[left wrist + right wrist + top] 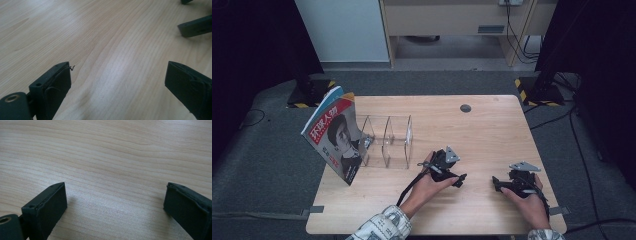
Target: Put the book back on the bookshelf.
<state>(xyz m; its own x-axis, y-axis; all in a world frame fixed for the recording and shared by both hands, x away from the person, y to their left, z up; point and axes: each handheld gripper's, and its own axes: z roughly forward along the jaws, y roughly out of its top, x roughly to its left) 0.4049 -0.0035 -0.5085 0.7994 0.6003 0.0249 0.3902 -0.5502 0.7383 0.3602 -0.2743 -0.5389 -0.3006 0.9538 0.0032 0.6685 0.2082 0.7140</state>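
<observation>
**benchfly:** Grippers first, since that's what everyone asks about. The left gripper [460, 179] is sitting low over the wooden table [482, 130], near the front middle, with the person's left hand [432, 184] wrapped around it. In the left gripper view its jaws are standing wide apart with nothing but bare wood grain between them. The right gripper [496, 184] is resting near the front right edge, held by the right hand [527, 200], and its jaws are spread wide too, again with just tabletop in the gap.

**grainwatcher:** So where's the stuff they're nearest to? I'm seeing a clear rack.

**benchfly:** Yeah, the clear acrylic organizer [387, 140] is standing on the left half of the table, open compartments, dividers upright. It's well apart from both sets of jaws, up and to the left of the left gripper, which is the closer of the two. A magazine [334, 137] is leaning tilted against the organizer's left end, cover facing the camera, hanging partly past the table's left edge.

**grainwatcher:** Anything touching the pads?

**benchfly:** Nope, both pairs are hovering over plain wood. In the left gripper view, the right gripper's jaw tips [196, 26] are poking in at the top right, so the two grippers are pointing toward each other, near but not touching.
</observation>
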